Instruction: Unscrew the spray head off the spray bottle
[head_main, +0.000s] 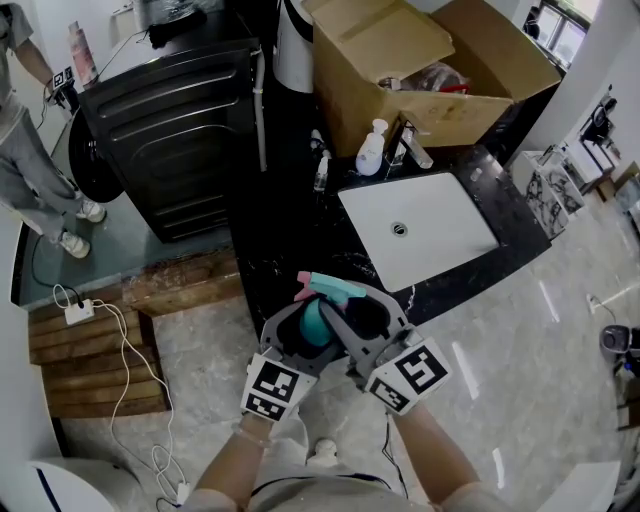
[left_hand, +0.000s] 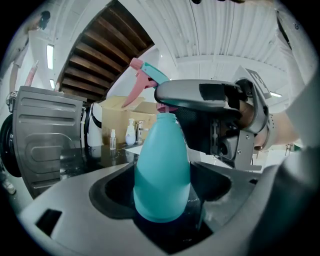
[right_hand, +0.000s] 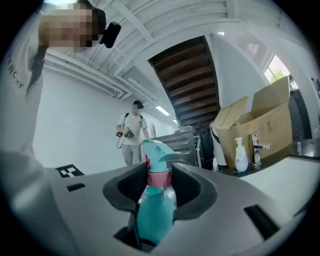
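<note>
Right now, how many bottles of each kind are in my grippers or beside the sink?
teal spray bottle: 1
white pump bottle: 1
small clear bottle: 1
Total: 3

both are chunky light grey plastic: left gripper (head_main: 305, 330) and right gripper (head_main: 356, 312), fingers (left_hand: 65, 210) scooped into dark padded hollows, each with a white cube (head_main: 272, 388) of black square markers. person's wearing a pale top (head_main: 320, 495).
</note>
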